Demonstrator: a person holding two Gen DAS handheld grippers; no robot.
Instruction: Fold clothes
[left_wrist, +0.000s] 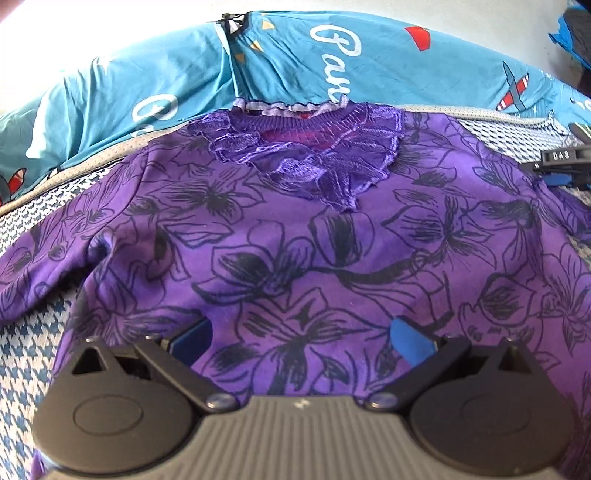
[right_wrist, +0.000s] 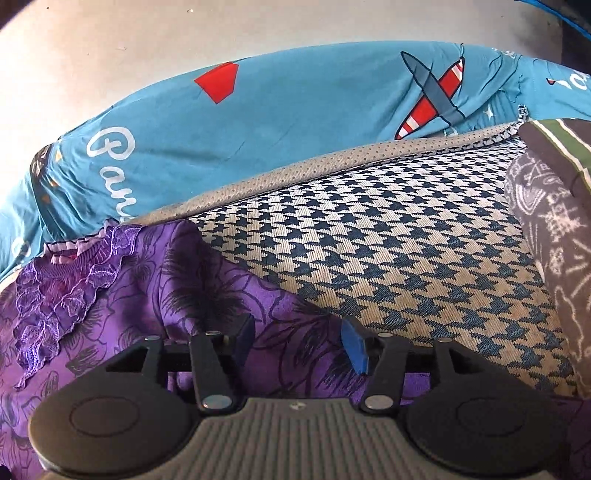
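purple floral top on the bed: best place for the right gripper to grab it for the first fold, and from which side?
Take the purple floral top by its sleeve-side edge, where the fabric ends against the houndstooth cover. Probably come in from the bare cover side, one finger sliding under. The right gripper is open just over that edge; the lace collar looks bunched.
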